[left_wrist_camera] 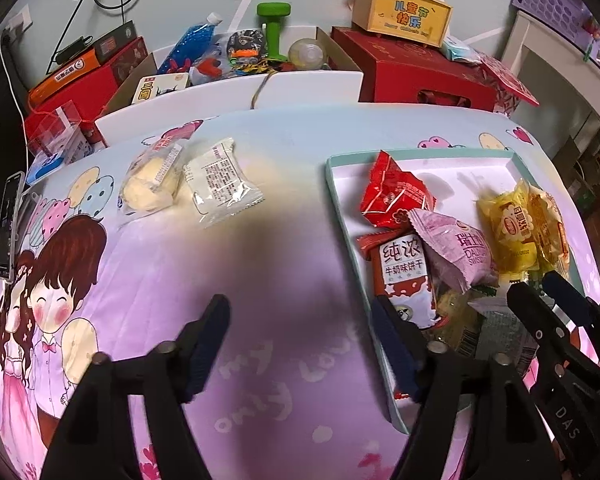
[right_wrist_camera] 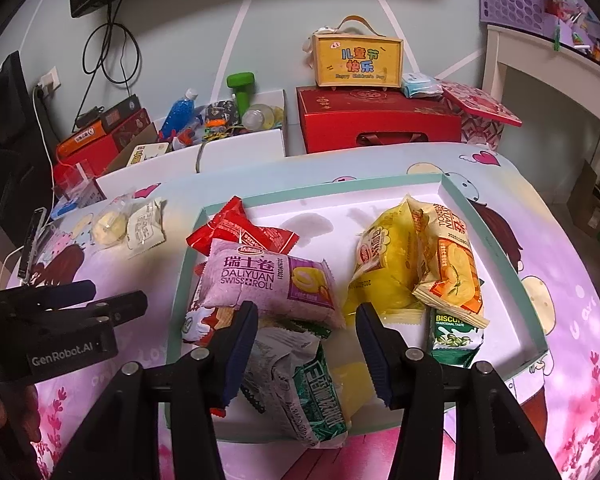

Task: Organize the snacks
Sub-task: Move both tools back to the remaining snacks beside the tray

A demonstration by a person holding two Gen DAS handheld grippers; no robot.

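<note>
Where cartoon bedsheet (left_wrist_camera: 260, 280) ends, red gift box (right_wrist_camera: 376, 120) against pale wall (right_wrist_camera: 204, 20).

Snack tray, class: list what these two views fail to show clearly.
- Green-and-white packet: right wrist view, partly behind the right tool.
- Red milk biscuit pack: left wrist view, lower end behind a left tool finger.
- Tray near edge: hidden by tools.

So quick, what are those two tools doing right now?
Left tool: open, holding nothing.
Right tool: open, holding nothing, over the tray.
</note>
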